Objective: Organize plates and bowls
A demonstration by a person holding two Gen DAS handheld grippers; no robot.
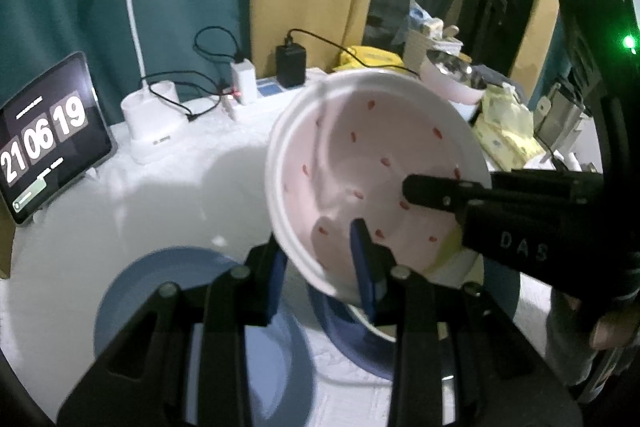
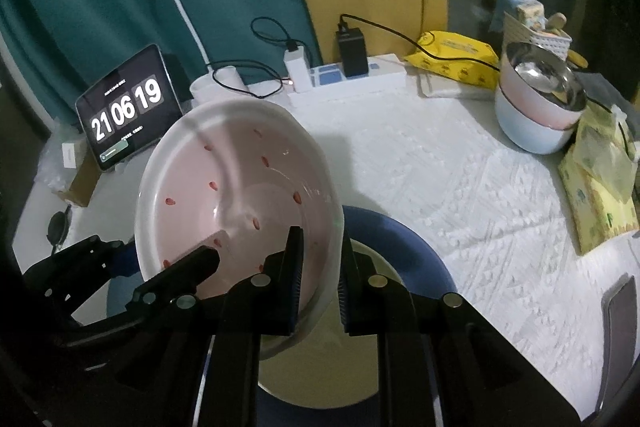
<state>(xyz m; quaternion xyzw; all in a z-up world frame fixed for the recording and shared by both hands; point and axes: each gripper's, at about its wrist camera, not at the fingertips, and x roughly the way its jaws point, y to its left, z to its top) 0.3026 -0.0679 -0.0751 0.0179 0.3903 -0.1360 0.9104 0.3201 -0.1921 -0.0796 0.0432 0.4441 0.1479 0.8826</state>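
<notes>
My jaws are closed on the plate [image 1: 376, 163] from both sides: the left gripper [image 1: 320, 267] clamps its near rim, the right gripper [image 2: 320, 275] clamps the opposite rim. The plate, pink with red specks, hangs tilted above the desk [image 2: 460, 187], over a blue plate [image 2: 420, 251]. Stacked bowls [image 2: 536, 115] stand at the far right of the desk. A tablet [image 2: 128, 107] stands propped at the far left.

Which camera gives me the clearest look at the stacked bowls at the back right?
Right wrist: the stacked bowls stand whole and unobstructed near the table's far edge. Left wrist shows only part of them, behind the pink plate's rim.
</notes>
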